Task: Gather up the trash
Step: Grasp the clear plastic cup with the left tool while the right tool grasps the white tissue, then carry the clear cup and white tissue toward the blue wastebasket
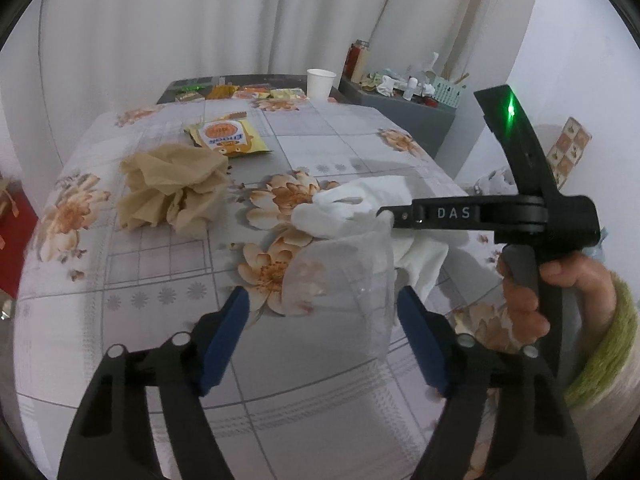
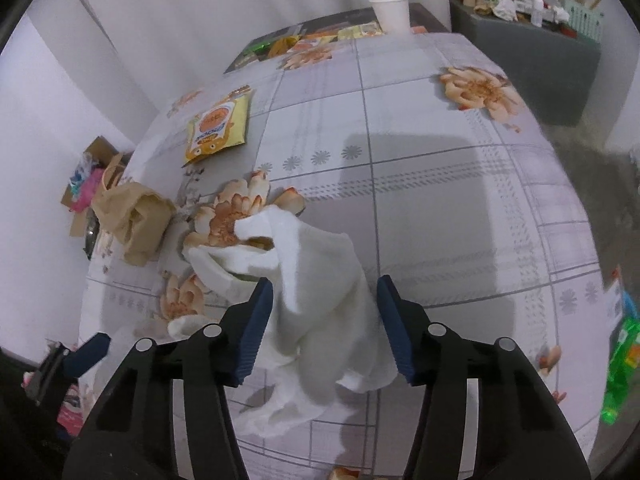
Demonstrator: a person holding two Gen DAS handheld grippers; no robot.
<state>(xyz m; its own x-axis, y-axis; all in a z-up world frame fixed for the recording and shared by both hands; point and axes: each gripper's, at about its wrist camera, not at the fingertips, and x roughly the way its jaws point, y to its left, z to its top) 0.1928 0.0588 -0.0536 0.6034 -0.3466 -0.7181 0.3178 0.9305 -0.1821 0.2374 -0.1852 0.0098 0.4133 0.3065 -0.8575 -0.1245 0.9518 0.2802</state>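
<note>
Straddling white tissue (image 2: 316, 300) | right hand-held gripper (image 2: 325, 324) unclenched | left hand-held gripper (image 1: 324, 340) likewise

A table covered by a grey checked tablecloth (image 1: 328, 136) printed with orange flowers carries everything. On it lie a crumpled white tissue (image 2: 316, 280), a crumpled brown paper bag (image 1: 176, 190) well to its left, and beyond that a yellow snack packet (image 1: 228, 138) lying flat. At the far edge, where the dark tabletop (image 1: 176, 90) shows bare, stand a white paper cup (image 1: 320, 83) and a row of small flat wrappers (image 1: 256, 92).
</note>
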